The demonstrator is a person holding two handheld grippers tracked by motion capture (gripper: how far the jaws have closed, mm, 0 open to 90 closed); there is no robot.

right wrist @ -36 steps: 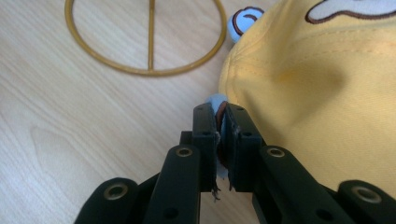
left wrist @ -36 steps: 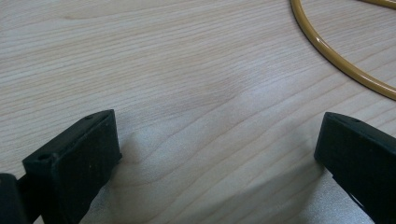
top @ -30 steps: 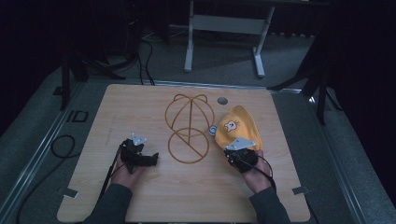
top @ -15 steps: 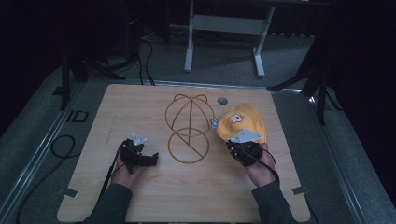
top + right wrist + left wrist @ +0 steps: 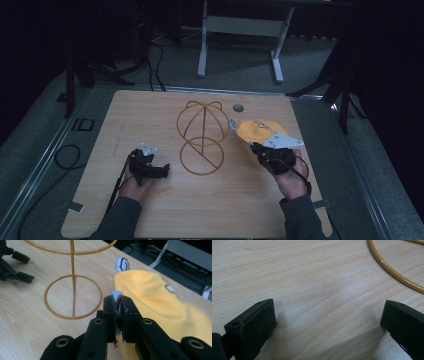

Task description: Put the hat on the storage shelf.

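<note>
Your table (image 5: 150, 120) is a light wood-grain top with rounded corners, on grey floor (image 5: 50, 125). A small round hole (image 5: 238, 107) sits near its far edge. Centre: a yellow wire stand (image 5: 202, 137), its ring base flat on the wood, dome frame upright. Just right of it, a yellow cap (image 5: 257, 132) lies on the top, touching or nearly touching the stand; you cannot tell which. Tape tabs (image 5: 74, 205) mark your near corners. A black cable (image 5: 65, 155) loops on the floor at left.
</note>
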